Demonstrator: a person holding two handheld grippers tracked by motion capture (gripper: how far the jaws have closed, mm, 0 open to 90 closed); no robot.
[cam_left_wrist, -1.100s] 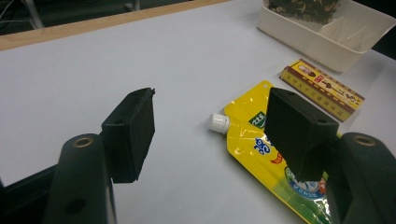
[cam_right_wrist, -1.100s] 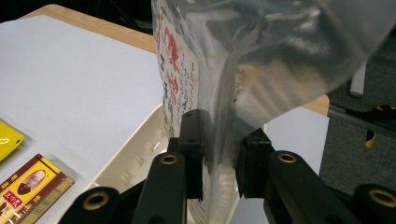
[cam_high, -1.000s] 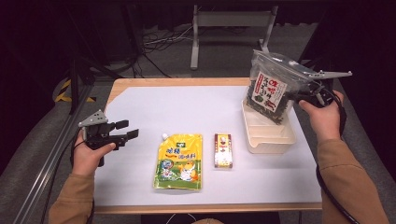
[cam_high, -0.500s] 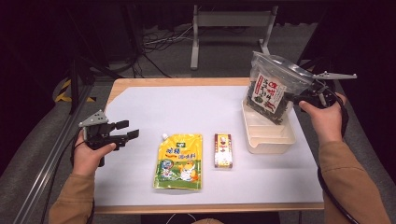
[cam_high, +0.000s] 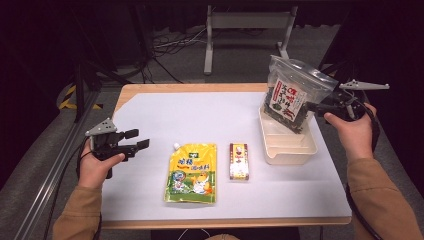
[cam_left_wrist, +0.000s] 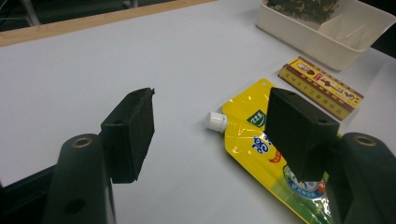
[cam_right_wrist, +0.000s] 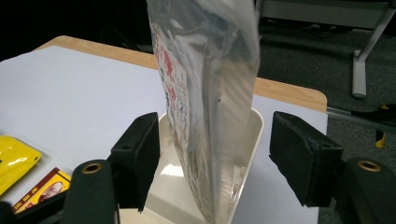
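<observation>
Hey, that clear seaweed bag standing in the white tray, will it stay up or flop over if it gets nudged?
The seaweed bag probably tips easily: it stands tall and thin, leaning in the white tray. Its crinkled clear film looks floppy and likely light, with loose dried contents.

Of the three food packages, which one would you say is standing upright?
The clear seaweed bag stands in the white tray; the yellow spout pouch and small red box lie flat.
</observation>
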